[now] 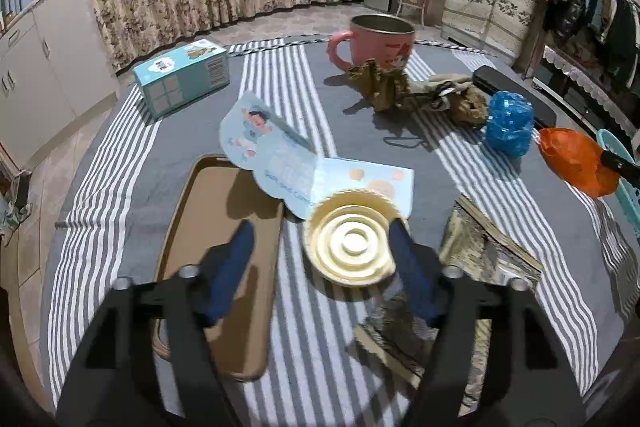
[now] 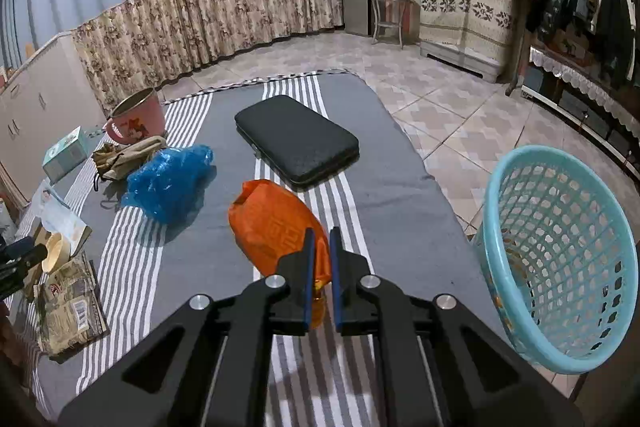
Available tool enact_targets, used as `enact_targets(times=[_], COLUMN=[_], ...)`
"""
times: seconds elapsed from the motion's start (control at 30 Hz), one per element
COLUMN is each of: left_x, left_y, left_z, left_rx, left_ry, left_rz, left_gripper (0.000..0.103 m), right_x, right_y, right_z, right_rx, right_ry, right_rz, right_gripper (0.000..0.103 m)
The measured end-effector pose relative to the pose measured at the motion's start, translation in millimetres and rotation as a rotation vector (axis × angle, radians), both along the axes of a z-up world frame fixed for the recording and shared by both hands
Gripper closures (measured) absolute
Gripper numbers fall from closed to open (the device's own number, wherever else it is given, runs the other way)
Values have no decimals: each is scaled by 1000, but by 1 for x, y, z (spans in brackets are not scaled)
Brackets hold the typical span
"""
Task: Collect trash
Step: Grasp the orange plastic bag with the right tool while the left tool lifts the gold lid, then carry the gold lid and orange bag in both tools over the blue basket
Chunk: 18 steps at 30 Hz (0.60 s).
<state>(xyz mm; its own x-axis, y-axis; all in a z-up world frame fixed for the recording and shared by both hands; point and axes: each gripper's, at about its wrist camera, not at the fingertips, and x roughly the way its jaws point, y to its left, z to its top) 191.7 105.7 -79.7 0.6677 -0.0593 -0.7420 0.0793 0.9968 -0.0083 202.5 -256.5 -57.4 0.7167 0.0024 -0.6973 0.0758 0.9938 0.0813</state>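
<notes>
My right gripper (image 2: 321,239) is shut on an orange plastic bag (image 2: 276,227) and holds it just above the striped cloth, left of the light blue mesh basket (image 2: 560,259). The orange bag also shows in the left wrist view (image 1: 576,159). My left gripper (image 1: 320,231) is open, with a cream round lid (image 1: 352,243) between its fingers, close to the right finger. A blue plastic bag (image 2: 168,183) and crumpled brown paper (image 1: 380,83) lie further back. A torn wrapper (image 1: 480,251) lies right of the lid.
A brown tray (image 1: 216,251) lies under the left finger. A pale blue leaflet (image 1: 276,155), a teal box (image 1: 184,75), a pink mug (image 1: 376,43) and a black case (image 2: 296,139) sit on the striped cloth (image 1: 304,339). Tiled floor surrounds it.
</notes>
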Motion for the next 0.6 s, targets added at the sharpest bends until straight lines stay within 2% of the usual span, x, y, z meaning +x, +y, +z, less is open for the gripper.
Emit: enact_targets(times=[0.07,0.2,0.23,0.27,0.33,0.47,0.53,0.6], left_x=[0,10,13,17,22,25,27,30], left_y=[-7,-21,-23,-24,-25,-24,-23,-20], left_z=[0,-5,-8,-11,-16,-19,-21,-22], left_rx=[16,33,27,24,17,2,-13,-25], left_ry=[-6,18,27,39,65,81,96,110], left_rz=[-7,-16,-19,-15,-4,-6,-12,-8], left_gripper=[23,22,22,22,23,25,32,35], right_x=[1,7,7,7,6,9,16,23], right_y=[-2,-1,-1,0,1,2,5,11], right_z=[-2,-17,-21,-23,-25,-27,-32,-36], right_rx=[11,48,52,51,28,10,-2,-28], right_ry=[10,80,92,101,104,104,122,139], right_rz=[5,32,36,42,56,62,67,69], right_gripper=[95,92,85,68,45,43,38,35])
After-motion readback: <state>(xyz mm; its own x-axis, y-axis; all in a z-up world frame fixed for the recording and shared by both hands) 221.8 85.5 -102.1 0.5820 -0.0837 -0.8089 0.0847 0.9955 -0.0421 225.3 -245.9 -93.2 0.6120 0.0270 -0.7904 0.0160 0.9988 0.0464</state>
